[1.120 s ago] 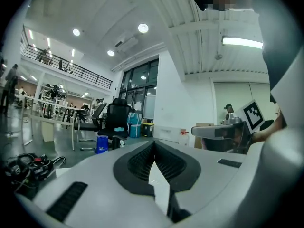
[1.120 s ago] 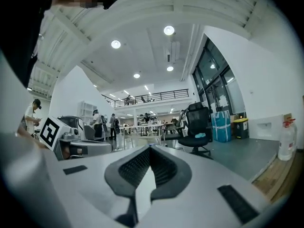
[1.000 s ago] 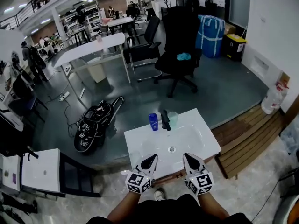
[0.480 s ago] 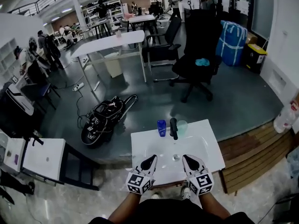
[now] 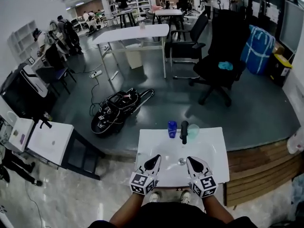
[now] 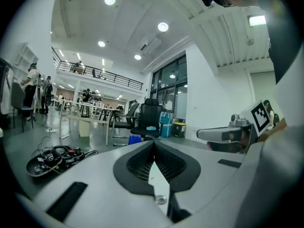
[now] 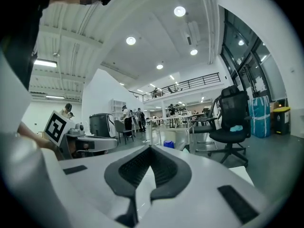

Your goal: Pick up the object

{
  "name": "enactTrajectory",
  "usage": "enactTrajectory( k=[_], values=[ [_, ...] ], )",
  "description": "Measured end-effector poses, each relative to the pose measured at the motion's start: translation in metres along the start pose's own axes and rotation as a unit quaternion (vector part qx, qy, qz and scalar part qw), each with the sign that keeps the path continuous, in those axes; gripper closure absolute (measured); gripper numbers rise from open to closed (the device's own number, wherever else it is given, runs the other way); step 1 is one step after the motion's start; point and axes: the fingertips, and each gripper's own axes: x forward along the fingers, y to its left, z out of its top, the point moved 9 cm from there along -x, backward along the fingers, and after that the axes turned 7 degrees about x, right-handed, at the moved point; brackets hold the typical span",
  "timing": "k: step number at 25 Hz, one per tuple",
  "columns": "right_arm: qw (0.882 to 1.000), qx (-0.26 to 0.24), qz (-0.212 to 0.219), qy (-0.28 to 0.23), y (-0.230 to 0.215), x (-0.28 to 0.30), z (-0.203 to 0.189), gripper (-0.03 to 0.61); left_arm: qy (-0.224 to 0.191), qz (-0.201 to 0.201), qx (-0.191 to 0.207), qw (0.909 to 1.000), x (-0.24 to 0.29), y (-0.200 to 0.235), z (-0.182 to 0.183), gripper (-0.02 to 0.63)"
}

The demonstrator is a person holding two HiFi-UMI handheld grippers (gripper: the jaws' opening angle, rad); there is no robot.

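Note:
A white wash basin (image 5: 216, 151) stands in front of me with a black tap (image 5: 184, 131) at its far edge. A blue cup (image 5: 172, 128) stands left of the tap and a pale green translucent cup (image 5: 193, 131) right of it. My left gripper (image 5: 156, 159) and right gripper (image 5: 191, 160) hover side by side over the basin's near edge, both shut and empty, pointing at the tap. The left gripper (image 6: 153, 148) looks towards the blue cup (image 6: 135, 139) from its own view. The right gripper (image 7: 148, 151) also has that blue cup (image 7: 168, 144) ahead of it.
A black bag with cables (image 5: 116, 110) lies on the floor beyond the basin. A black office chair (image 5: 223, 56), a white table (image 5: 130, 34) and a blue bag (image 5: 259, 42) stand further back. A small white table (image 5: 47, 141) is at the left, a wooden platform (image 5: 256, 167) at the right.
The head view has swung, so the basin, chair and bag sit further right and lower. Both grippers keep their place over the basin's near edge, still shut.

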Motion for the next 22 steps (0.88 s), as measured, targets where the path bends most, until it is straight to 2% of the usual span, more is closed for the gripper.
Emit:
enactTrajectory(
  k=[4,9,14,18,19,21,22],
  values=[
    [1.0,-0.001,0.017,0.016,-0.005,0.009,-0.007,0.561,0.016,0.024,-0.003,0.9996,-0.004,0.002,-0.012,0.594],
    [0.998,0.007,0.048,0.039,-0.007,0.025,-0.019,0.561,0.042,0.047,0.012,0.998,-0.001,0.0,-0.017,0.594],
    [0.995,0.005,0.083,0.054,0.0,0.04,-0.029,0.561,0.065,0.09,0.002,0.9938,-0.007,0.004,-0.029,0.592],
    [0.992,-0.001,0.103,0.069,0.002,0.054,-0.035,0.561,0.083,0.118,-0.022,0.9893,-0.015,0.01,-0.045,0.592],
    [0.992,0.0,0.106,0.072,0.002,0.057,-0.037,0.561,0.088,0.122,-0.03,0.9881,-0.017,0.012,-0.05,0.576],
    [0.991,0.003,0.113,0.075,0.003,0.064,-0.041,0.561,0.101,0.13,-0.044,0.9855,-0.019,0.016,-0.061,0.423],
    [0.99,0.004,0.116,0.077,0.003,0.068,-0.043,0.561,0.108,0.136,-0.048,0.9837,-0.02,0.019,-0.066,0.392]
  ],
)
